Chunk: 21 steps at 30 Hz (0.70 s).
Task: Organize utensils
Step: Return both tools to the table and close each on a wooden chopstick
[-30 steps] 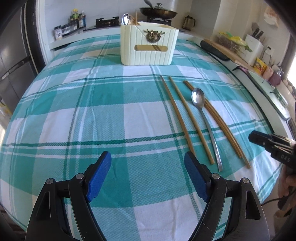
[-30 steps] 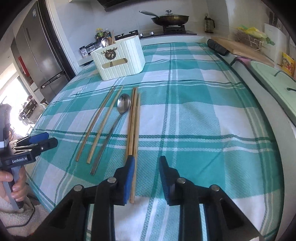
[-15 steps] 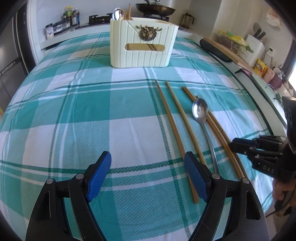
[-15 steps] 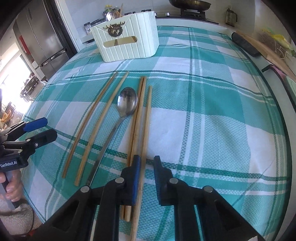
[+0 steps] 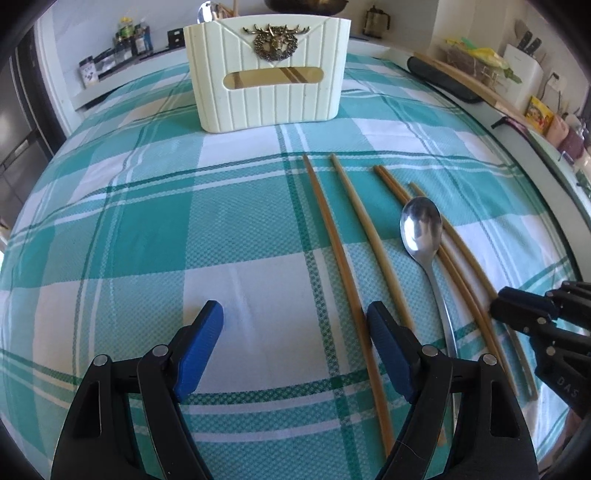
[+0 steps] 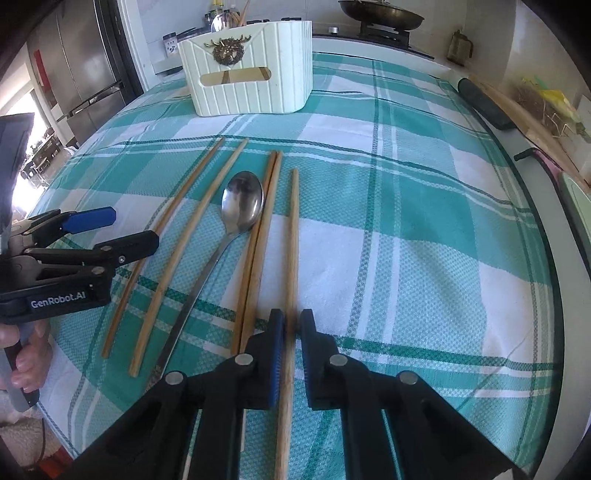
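Observation:
Several wooden chopsticks and a metal spoon (image 5: 421,229) lie side by side on a teal plaid tablecloth (image 5: 147,229). A cream utensil holder (image 5: 267,70) with a brass deer badge stands behind them; it also shows in the right wrist view (image 6: 251,70). My left gripper (image 5: 295,332) is open, low over the cloth, its right finger beside the leftmost chopstick (image 5: 332,236). My right gripper (image 6: 291,325) straddles the rightmost chopstick (image 6: 293,236) near its end, jaws nearly closed on it. The spoon (image 6: 242,203) lies left of it.
A counter edge runs along the right with a cutting board (image 5: 465,81), knife block (image 5: 524,55) and packets. A stove with a pan (image 6: 380,14) and spice jars (image 5: 129,37) stand behind the holder. A fridge (image 6: 85,62) is at the left.
Both grippers moved forward and down toward the utensils. The right gripper narrowed its jaws around the rightmost chopstick. The left gripper stayed open.

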Available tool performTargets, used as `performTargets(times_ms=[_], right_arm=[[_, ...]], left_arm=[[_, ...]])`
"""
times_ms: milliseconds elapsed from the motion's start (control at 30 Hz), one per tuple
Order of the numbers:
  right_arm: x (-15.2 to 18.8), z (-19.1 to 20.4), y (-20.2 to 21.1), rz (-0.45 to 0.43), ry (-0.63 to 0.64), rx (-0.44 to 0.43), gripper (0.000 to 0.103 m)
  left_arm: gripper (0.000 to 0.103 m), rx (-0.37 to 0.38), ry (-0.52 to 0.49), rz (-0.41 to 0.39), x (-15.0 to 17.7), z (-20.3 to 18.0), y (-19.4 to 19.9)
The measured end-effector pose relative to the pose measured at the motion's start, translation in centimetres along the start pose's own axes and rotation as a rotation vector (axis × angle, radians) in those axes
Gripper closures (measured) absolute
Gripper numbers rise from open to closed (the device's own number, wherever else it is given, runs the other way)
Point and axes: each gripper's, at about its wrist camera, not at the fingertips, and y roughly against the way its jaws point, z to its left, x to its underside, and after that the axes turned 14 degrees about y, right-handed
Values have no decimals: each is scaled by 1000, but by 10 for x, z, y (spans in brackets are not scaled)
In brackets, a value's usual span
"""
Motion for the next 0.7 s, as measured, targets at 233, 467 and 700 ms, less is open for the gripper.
performTargets(times_ms=[233,467,700], right_arm=[[-3,-1,-2,-12,-26,12,96],[11,-19,4,-10,-89,60,96],[39,-49,18,18,-154,114,95]], left_arm=[[99,21,-47,-5,2,-4,6],[99,-44,20,-9,2,56,16],[95,-73,74,1,4,123,30]])
